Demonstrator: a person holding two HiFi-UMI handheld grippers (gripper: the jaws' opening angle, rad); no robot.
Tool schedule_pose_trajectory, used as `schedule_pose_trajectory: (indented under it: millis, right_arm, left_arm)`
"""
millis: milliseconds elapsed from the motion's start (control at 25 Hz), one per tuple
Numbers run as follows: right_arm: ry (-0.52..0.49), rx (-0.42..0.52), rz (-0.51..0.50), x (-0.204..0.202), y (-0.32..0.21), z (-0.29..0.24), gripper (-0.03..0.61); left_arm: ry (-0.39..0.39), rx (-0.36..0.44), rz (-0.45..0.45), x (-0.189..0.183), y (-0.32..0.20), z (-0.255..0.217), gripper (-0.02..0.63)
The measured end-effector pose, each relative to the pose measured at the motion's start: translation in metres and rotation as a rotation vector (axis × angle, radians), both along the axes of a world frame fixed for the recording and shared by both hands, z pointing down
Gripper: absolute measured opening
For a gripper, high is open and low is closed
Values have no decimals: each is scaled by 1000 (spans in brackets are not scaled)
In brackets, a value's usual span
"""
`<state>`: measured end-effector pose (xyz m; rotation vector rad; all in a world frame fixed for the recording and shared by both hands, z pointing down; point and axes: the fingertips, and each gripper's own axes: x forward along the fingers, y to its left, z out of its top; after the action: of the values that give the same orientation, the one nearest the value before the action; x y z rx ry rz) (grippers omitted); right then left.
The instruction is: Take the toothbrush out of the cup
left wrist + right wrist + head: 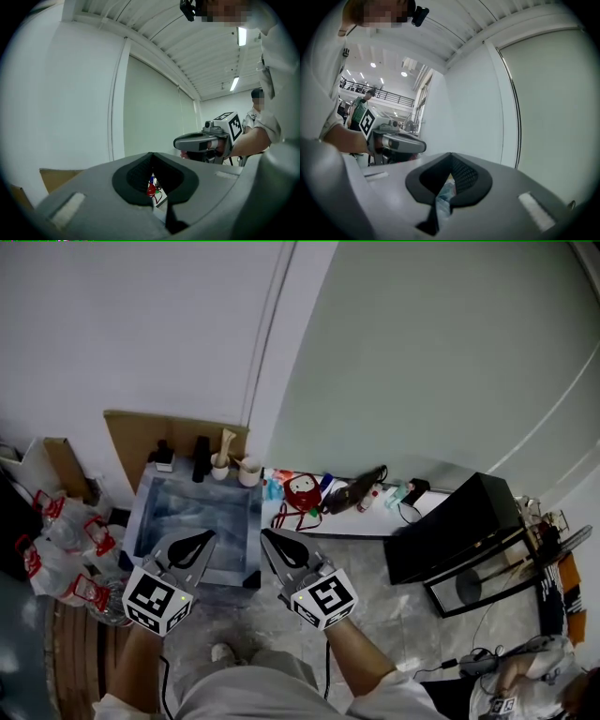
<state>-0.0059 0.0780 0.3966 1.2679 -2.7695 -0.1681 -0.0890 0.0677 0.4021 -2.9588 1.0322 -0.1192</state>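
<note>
A small table with a blue-grey marbled top [187, 512] stands against the wall. At its back edge a pale cup [220, 471] holds a beige toothbrush [227, 441] that stands upright, and a white cup [249, 472] sits just to its right. My left gripper [204, 538] hovers over the table's near right part, shut and empty. My right gripper [267, 536] is beside it at the table's right edge, also shut and empty. Both point level toward the wall, well short of the cups. In the left gripper view my left gripper [151, 157] has its jaws together, as does my right gripper [451, 157] in the right gripper view.
A black bottle [162, 457] and a dark upright object [201, 458] stand left of the cups. On the floor to the right lie a red item [301, 491], a black tool [356, 491] and a black stand [464, 526]. Plastic bottles [66, 540] crowd the left.
</note>
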Motion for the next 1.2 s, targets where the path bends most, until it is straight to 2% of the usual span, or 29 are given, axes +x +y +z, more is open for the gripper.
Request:
schedule_pose_trajectory:
  millis: [520, 1200]
  right_arm:
    - [-9, -27, -29, 32, -64, 10, 0]
    - [-4, -44, -201, 73, -181, 22, 0]
  left_arm:
    - [-20, -25, -13, 37, -63, 6, 3]
    - [-38, -39, -162, 82, -166, 14, 3]
